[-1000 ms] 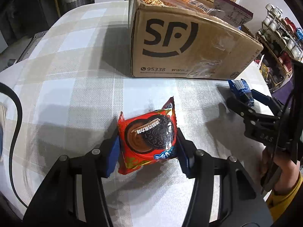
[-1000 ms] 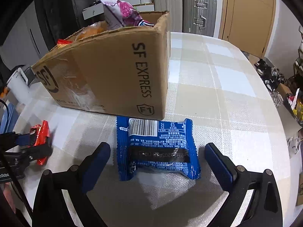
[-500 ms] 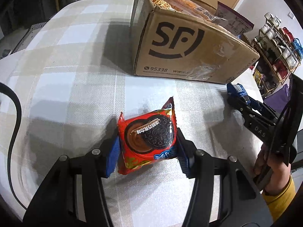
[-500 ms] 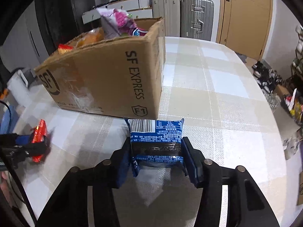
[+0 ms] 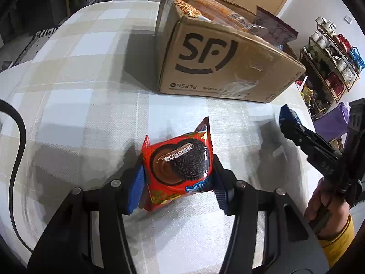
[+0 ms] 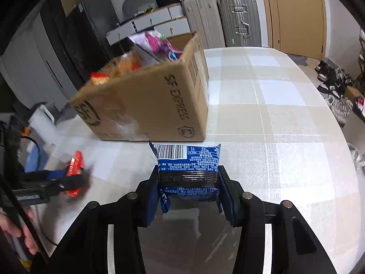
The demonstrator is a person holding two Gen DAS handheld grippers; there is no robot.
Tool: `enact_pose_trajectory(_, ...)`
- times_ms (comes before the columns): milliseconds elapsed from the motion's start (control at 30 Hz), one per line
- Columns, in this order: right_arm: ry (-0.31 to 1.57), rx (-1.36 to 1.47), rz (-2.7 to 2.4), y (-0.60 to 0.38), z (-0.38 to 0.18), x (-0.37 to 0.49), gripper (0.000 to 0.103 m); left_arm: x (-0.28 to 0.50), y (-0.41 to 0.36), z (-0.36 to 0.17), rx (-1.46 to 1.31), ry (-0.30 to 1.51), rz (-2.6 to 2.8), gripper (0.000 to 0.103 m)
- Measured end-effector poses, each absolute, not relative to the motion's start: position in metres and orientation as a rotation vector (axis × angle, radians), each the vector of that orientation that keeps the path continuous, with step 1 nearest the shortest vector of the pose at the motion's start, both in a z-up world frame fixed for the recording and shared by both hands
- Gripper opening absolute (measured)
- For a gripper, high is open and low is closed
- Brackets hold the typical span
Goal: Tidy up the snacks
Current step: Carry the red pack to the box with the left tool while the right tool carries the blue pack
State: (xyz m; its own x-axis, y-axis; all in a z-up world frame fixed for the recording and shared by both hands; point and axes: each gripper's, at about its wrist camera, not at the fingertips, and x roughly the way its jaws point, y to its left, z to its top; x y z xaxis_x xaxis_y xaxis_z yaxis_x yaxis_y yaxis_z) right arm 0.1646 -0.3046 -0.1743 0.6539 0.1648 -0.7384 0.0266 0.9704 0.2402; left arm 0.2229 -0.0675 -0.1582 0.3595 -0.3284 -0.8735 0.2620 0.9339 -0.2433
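- The left gripper clamps a red cookie packet between its blue pads, front face up, showing a dark sandwich cookie.
- The right gripper has just been closing and now pinches a blue cookie packet from both sides; the barcode and fine print face the camera.
- Only the left wrist view shows the red packet's printed front; from the right wrist view it is a blurred red sliver at the far left, edge on.
- Only the right wrist view shows the blue packet's whole back; from the left it is a small blue tip poking past the black fingers, with a hand and yellow sleeve behind.
- Both packets hang over a checked tablecloth, just in front of a cardboard box.
- The box stands open on the table, stuffed with snack bags: orange ones and a purple-pink one sticking above its rim.
- Beyond the table stand suitcases, a wooden door and a rack of cups.
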Motion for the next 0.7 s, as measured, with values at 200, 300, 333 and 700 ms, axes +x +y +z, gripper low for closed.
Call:
enact_pose_trajectory(200, 0.795, 0.23, 0.128, -0.287, -0.147, 0.132, 0.047, 0.198, -0.067, -0.139, -0.032, 1.08, -0.384, 0.05)
enact_pose_trajectory(300, 0.759, 0.222, 0.164, -0.274, -0.137, 0.117, 0.047, 0.171, -0.07, -0.119, 0.017, 1.002, -0.383, 0.05)
enact_pose_trajectory(333, 0.745, 0.215, 0.179, -0.267, -0.132, 0.109, 0.047, 0.164, -0.072, -0.115, 0.023, 0.994, -0.391, 0.05)
enact_pose_trajectory(700, 0.648, 0.239, 0.208, -0.24, -0.1, 0.064, 0.047, 0.108, -0.079, -0.079, 0.06, 0.91, -0.405, 0.05)
